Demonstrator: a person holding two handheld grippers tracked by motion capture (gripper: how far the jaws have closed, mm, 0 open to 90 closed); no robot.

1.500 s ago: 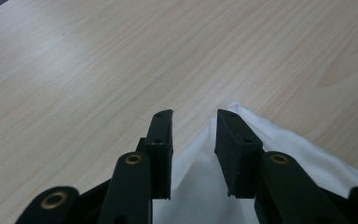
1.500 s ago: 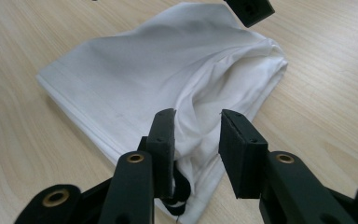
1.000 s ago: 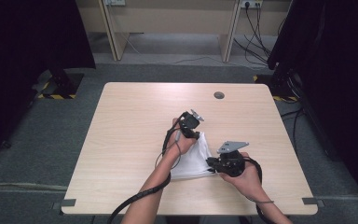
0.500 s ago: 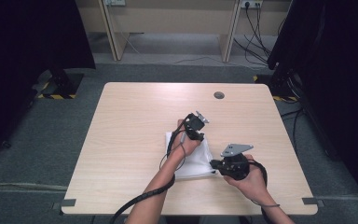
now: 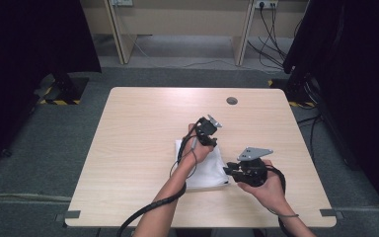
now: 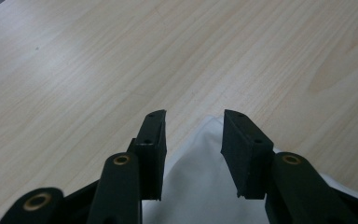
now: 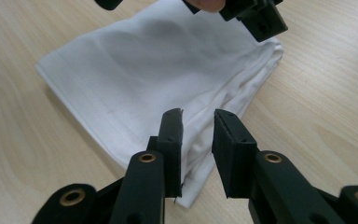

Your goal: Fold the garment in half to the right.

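1. Light wood table [image 5: 128,148], a folded white cloth [image 5: 208,170] lies near the middle, toward the near edge, between the two hands
2. Left gripper [image 5: 212,140] at the cloth's far right corner, held by the left hand [image 5: 197,148]; forearm crosses the near left part of the cloth
3. Left gripper view: jaws parted, nothing between them; left gripper [image 6: 193,140] sits over a cloth [image 6: 200,186] corner, bare table [image 6: 98,60] beyond
4. Right gripper [image 5: 229,173] at the cloth's near right corner, right hand [image 5: 269,190] wrapped round its body, grey three-cornered plate [image 5: 254,153] on top
5. Right gripper view: jaws released, a gap between them, clamping nothing; right gripper [image 7: 198,140] straddles the cloth [image 7: 144,70] edge, whether it touches I cannot tell
6. Same view, far end: the left gripper [image 7: 261,18] at the cloth's far corner
7. Small dark round disc [image 5: 232,100] on the table far right, well apart from the cloth
8. Black cable [image 5: 148,212] trails off the near table edge from the left gripper
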